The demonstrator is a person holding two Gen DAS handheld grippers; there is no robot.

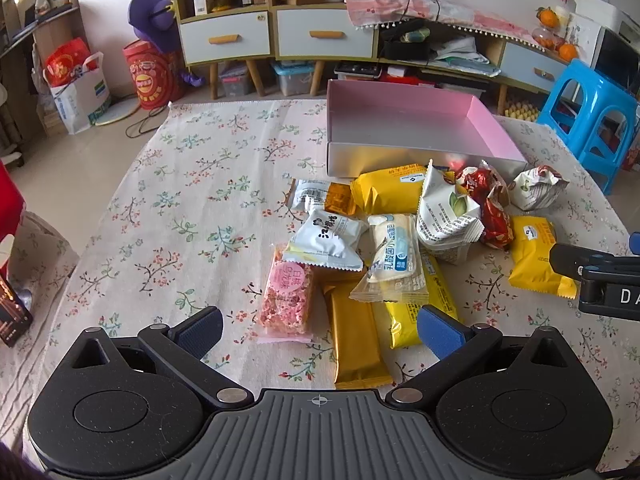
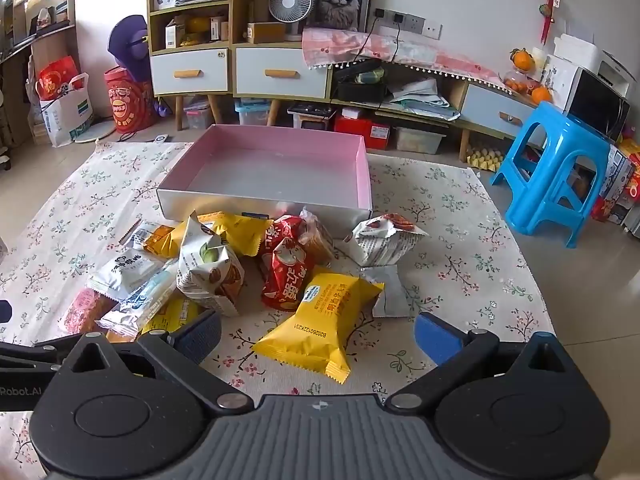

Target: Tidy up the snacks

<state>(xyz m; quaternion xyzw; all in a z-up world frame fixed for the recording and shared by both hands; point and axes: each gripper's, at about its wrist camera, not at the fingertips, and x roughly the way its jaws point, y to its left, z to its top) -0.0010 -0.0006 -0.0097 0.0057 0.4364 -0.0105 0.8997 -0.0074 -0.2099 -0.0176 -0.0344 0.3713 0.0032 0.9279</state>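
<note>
A pink-lined shallow box point(image 1: 496, 136) point(image 2: 362, 172) sits empty on the floral tablecloth, behind a pile of wrapped snacks. In the left wrist view my left gripper point(image 1: 320, 330) is open, just in front of a pink rice bar point(image 1: 286, 294), a gold bar point(image 1: 356, 344) and a yellow pack point(image 1: 416, 312). In the right wrist view my right gripper point(image 2: 318, 334) is open, its fingers either side of a yellow cake pack point(image 2: 320, 324). A red packet point(image 2: 282, 272) and white nut packets point(image 2: 208, 268) lie beyond. The right gripper also shows in the left view point(image 1: 600, 276).
A blue plastic stool point(image 2: 560, 168) stands right of the table. Cabinets with drawers point(image 2: 276, 72) and clutter line the wall behind. The tablecloth point(image 1: 180, 208) left of the pile carries nothing. A red object point(image 1: 8, 204) stands at the left table edge.
</note>
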